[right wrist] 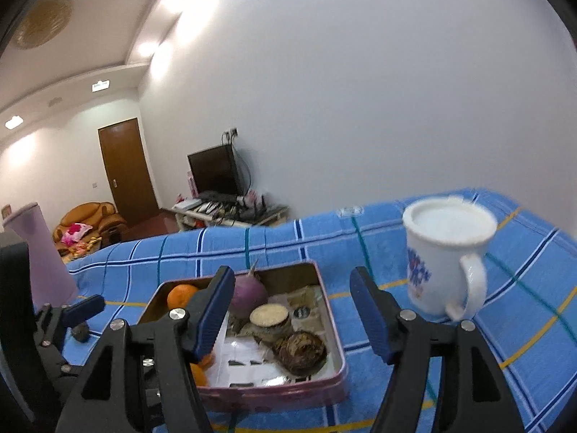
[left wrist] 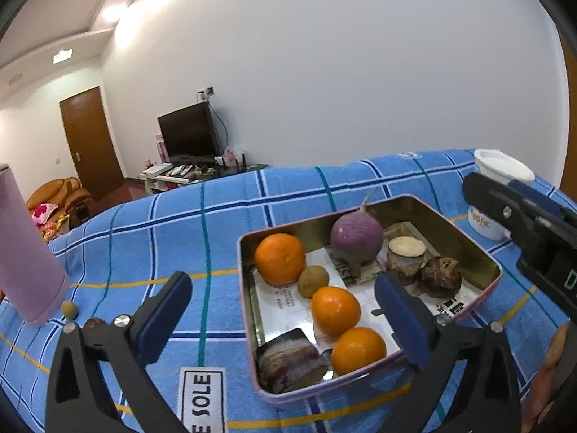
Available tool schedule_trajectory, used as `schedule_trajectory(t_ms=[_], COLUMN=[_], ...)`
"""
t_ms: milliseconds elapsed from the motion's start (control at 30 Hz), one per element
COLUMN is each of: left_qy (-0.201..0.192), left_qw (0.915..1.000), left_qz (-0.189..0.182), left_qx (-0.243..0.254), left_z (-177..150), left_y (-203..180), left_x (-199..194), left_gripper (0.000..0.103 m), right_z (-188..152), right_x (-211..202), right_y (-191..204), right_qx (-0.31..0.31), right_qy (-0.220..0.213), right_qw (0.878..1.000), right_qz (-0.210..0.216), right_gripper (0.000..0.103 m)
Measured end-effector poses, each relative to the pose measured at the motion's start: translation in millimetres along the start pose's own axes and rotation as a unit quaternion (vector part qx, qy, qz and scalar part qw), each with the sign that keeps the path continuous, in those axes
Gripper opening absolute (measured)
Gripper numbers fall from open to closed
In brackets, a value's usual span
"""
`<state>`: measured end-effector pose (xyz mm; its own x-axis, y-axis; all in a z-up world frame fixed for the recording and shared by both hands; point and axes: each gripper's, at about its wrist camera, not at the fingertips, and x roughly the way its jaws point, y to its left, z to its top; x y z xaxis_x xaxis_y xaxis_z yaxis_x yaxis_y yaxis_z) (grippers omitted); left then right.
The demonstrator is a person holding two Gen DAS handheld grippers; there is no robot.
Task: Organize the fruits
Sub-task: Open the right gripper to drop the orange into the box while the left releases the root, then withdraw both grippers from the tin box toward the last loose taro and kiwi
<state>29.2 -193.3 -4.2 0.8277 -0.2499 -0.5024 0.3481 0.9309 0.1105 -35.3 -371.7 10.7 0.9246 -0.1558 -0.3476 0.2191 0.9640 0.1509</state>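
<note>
Fruit sits in a shiny metal tin point(left wrist: 483, 263) on a table covered with a soft blue checked cloth point(left wrist: 180, 223). The tin is a box shape with round corners and a pink outside. Paper with print on it lines the bottom.

Three round, bright oranges point(left wrist: 280, 259) lie on the left side of the tin. A small, brown, fuzzy kiwi point(left wrist: 312, 281) touches two of them. A big purple turnip point(left wrist: 356, 234) with a thin tail sits at the far side. Next to it is a cut taro point(left wrist: 405, 252) with a pale flat top, and a rough, dark brown lump point(left wrist: 440, 276). A striped purple cut piece point(left wrist: 288, 361) lies in the near left corner.

The left gripper point(left wrist: 285, 317) is wide open and holds nothing. Its blue pads sit above the near left part of the tin, one on each side of the oranges. The right gripper point(right wrist: 294, 314) is wide open too, over the tin's near right part, above the taro and the brown lump.

A white mug point(right wrist: 443, 256) stands just past the tin on the right. A tall pink cup point(left wrist: 25, 249) stands at the left edge of the table, with a tiny round fruit point(left wrist: 69, 309) beside it.
</note>
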Motion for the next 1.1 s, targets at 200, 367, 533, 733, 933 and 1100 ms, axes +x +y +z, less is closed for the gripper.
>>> schedule_trajectory(t_ms=[200,367,533,733,933,1100], left_qy=[-0.02,-0.027,-0.037,-0.052,-0.059,-0.059], left_qw=[0.9997,0.9995,0.9988,0.9965,0.9945,0.9937], left_qz=[0.005,0.017,0.027,0.063,0.084,0.09], left_qx=[-0.014,-0.005,-0.018,-0.015,-0.023,-0.03], left_z=[-4.1,-2.7,2.5,-0.4,-11.9,-20.3], left_y=[7.0,15.0,40.2,77.9,109.2,129.0], left_x=[-14.0,-22.8,-35.9,-45.5,-48.1,-47.8], left_gripper=[0.103,0.103,0.103,0.103,0.103,0.103], right_z=[-2.2,-2.5,-2.6,-3.9,-8.1,-10.3], right_x=[-8.0,-14.0,-21.7,-26.6,-27.4,-23.8], right_y=[7.3,10.7,9.1,6.7,10.9,27.5], right_qx=[-0.027,-0.039,-0.037,-0.028,0.015,0.002], right_qy=[-0.029,-0.042,-0.058,-0.065,-0.05,-0.04], right_qw=[0.999,0.998,0.997,0.996,0.998,0.998], right_qz=[-0.017,-0.02,-0.028,-0.05,-0.044,-0.051], right_gripper=[0.074,0.074,0.074,0.074,0.074,0.074])
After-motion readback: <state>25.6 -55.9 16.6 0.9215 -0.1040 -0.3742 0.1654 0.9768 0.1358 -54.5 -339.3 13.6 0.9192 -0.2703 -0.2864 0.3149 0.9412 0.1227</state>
